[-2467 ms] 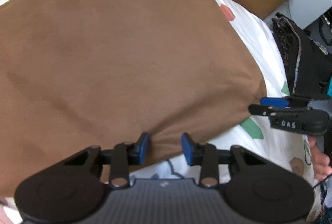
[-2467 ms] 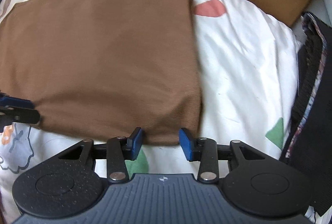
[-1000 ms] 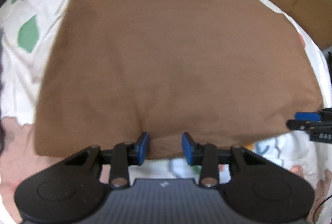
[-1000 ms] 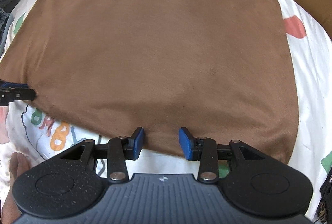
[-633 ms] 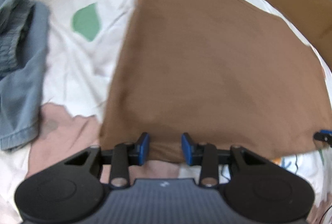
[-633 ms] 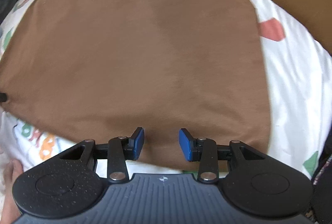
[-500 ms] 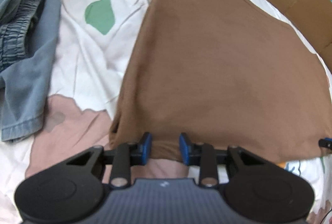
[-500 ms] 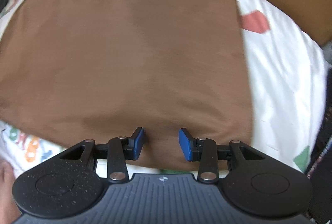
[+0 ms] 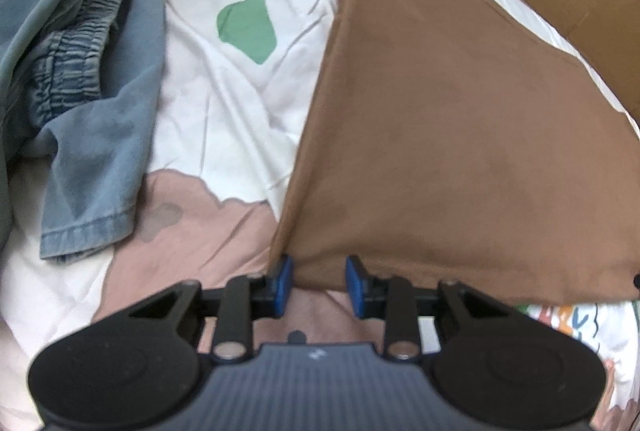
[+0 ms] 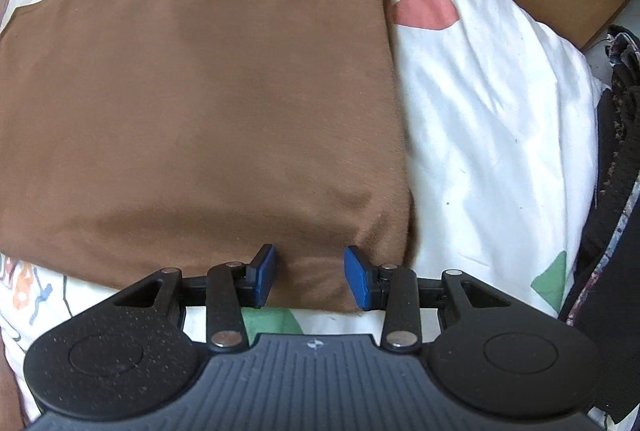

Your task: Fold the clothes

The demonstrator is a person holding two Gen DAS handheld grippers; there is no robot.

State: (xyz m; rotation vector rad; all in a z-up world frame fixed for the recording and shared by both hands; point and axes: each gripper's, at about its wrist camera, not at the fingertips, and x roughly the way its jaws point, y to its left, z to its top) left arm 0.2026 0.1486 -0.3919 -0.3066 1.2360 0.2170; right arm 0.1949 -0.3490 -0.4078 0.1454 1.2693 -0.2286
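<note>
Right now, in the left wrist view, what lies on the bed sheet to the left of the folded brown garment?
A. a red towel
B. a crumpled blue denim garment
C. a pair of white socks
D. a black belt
B: a crumpled blue denim garment lies on the patterned bed sheet, left of the folded brown garment and apart from it.

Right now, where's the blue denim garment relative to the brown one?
In the left wrist view, the blue denim garment lies crumpled at the far left on the patterned sheet, apart from the brown garment on the right.
</note>
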